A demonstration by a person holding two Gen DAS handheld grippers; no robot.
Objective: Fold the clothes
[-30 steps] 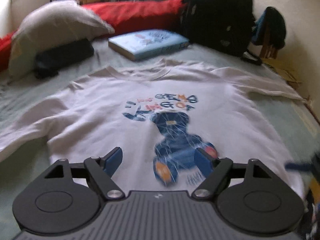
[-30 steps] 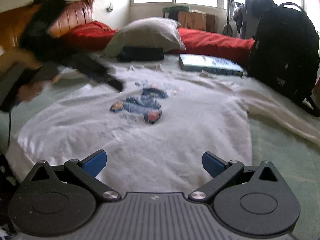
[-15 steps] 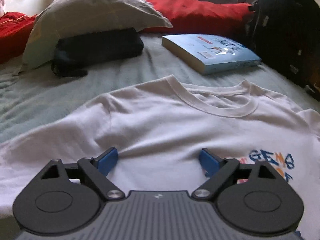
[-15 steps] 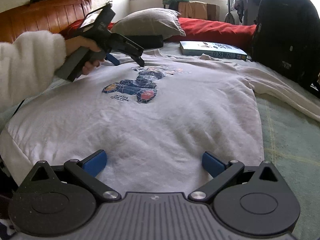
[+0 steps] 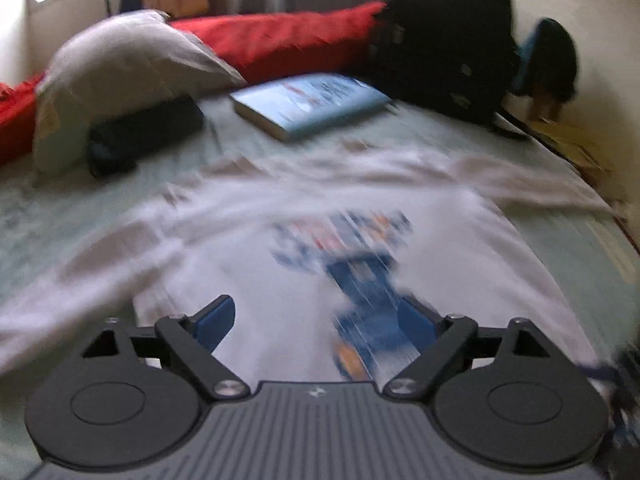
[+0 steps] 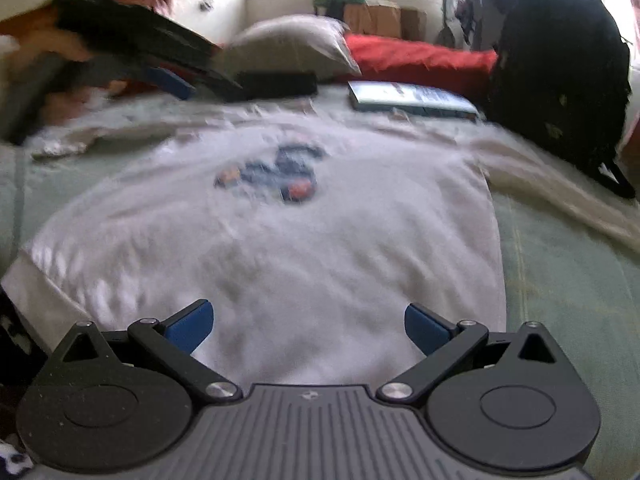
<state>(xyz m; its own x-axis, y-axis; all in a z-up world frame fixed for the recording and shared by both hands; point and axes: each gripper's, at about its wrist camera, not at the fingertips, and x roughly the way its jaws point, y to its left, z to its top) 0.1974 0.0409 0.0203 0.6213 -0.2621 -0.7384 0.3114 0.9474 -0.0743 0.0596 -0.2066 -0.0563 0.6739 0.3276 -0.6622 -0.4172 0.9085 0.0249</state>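
A white long-sleeved shirt (image 5: 256,280) with a blue bear print (image 5: 360,280) lies flat, front up, on the pale green bed sheet (image 5: 120,184). My left gripper (image 5: 316,320) hovers open above the shirt's lower chest, nothing between its blue pads; the view is motion-blurred. My right gripper (image 6: 308,326) is open over the shirt (image 6: 320,248) near its hem, also holding nothing. In the right wrist view, the left gripper (image 6: 212,86) is a dark blur above the shirt's far left sleeve. Both sleeves are spread out to the sides.
Beyond the collar lie a grey pillow (image 5: 120,64) on a black pouch (image 5: 144,136), a blue book (image 5: 312,100) and a red blanket (image 5: 288,40). A black backpack (image 6: 560,72) stands by the right sleeve. The bed's right edge (image 5: 624,240) is close.
The left gripper, low over the collar half a second ago, has pulled back and lifted, so the whole shirt shows again. The right gripper has barely moved.
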